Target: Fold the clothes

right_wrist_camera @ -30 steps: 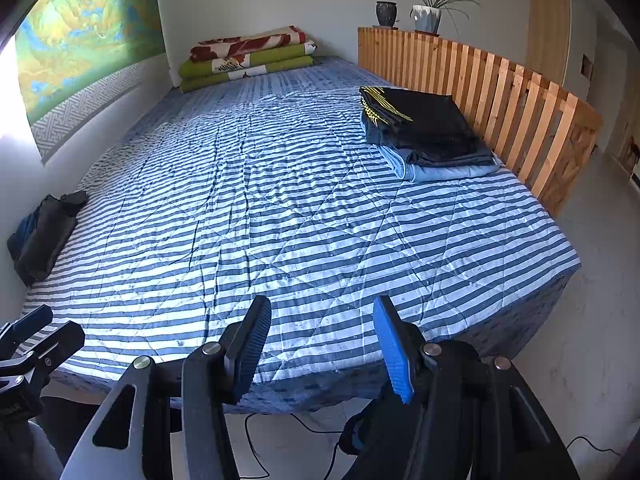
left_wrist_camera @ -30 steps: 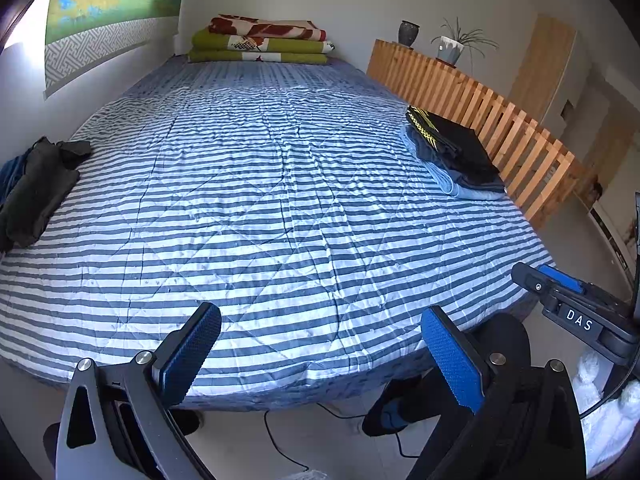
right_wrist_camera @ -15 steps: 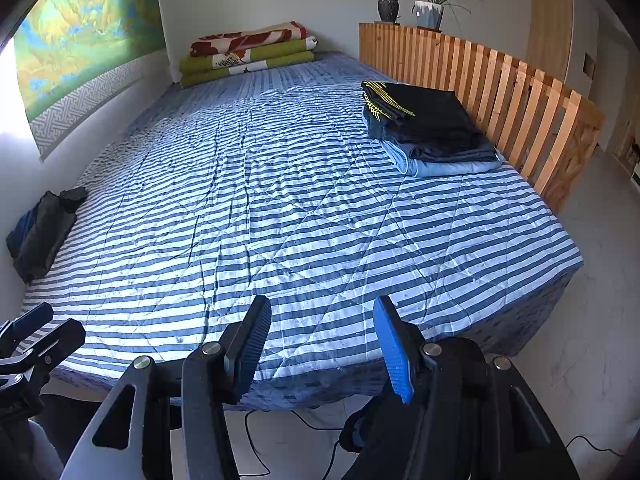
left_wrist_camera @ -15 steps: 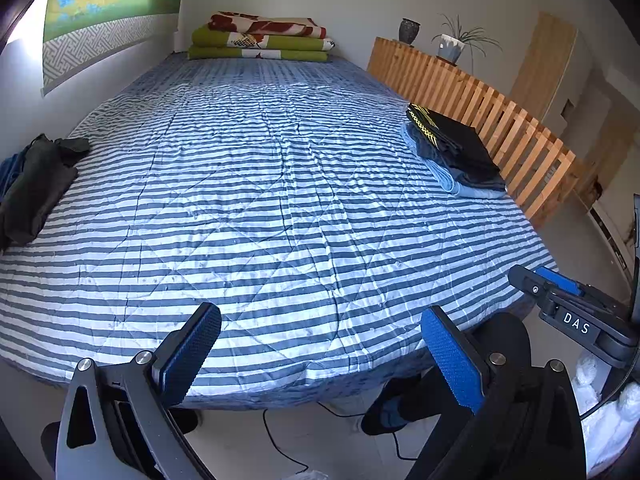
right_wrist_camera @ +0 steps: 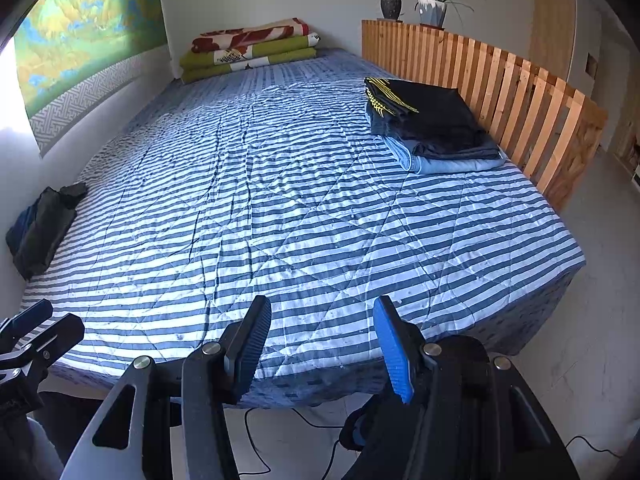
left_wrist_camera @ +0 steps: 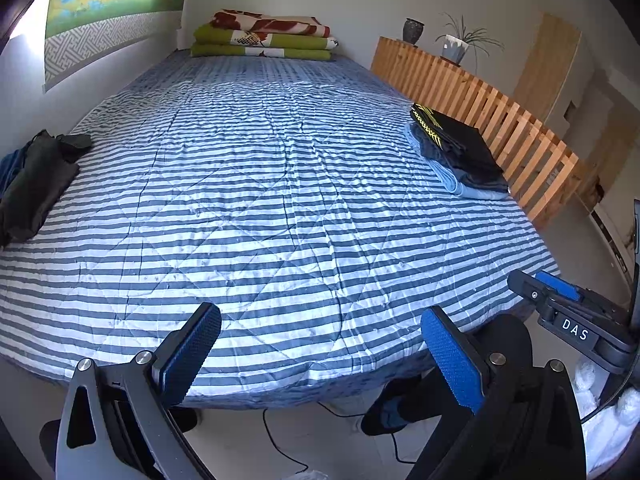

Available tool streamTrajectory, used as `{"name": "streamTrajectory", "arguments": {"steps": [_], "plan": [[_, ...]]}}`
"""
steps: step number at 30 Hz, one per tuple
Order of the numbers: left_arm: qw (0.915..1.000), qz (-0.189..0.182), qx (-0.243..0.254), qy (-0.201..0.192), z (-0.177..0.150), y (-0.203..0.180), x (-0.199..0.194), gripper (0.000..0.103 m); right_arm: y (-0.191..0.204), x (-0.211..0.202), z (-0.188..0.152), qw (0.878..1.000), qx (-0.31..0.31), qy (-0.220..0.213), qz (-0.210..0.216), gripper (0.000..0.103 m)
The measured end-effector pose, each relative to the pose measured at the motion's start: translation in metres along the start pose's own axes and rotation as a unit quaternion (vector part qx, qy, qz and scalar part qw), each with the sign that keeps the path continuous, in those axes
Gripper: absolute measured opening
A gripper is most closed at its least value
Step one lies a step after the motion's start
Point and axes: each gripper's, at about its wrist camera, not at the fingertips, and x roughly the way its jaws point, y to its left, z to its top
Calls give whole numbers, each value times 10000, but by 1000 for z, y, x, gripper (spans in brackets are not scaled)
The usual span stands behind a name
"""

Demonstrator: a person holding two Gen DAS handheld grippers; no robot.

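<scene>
A stack of folded clothes (left_wrist_camera: pixel 460 152) (right_wrist_camera: pixel 428 124), black with yellow print on top and light blue beneath, lies at the bed's right side by the slatted rail. A crumpled dark garment (left_wrist_camera: pixel 32 176) (right_wrist_camera: pixel 40 224) lies at the bed's left edge against the wall. My left gripper (left_wrist_camera: pixel 320 344) hangs open over the near edge of the bed, nothing between its blue pads. My right gripper (right_wrist_camera: pixel 320 336) is open too, narrower, also empty above the near edge. Each gripper's tip shows at the side of the other's view.
The striped blue-and-white quilt (left_wrist_camera: pixel 260 200) (right_wrist_camera: pixel 280 200) covers the bed. Folded green and red blankets (left_wrist_camera: pixel 264 40) (right_wrist_camera: pixel 248 48) lie at the head. A wooden slat rail (left_wrist_camera: pixel 480 108) (right_wrist_camera: pixel 500 76) borders the right side, with pots on top. Cables and a shoe lie on the floor below.
</scene>
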Motion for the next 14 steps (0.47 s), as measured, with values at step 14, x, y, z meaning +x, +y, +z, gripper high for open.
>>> {"name": "streamTrajectory", "arguments": {"steps": [14], "plan": [[9998, 197, -91, -15, -2, 18, 4, 102, 17, 12, -3, 9997, -190, 135, 67, 49]]}}
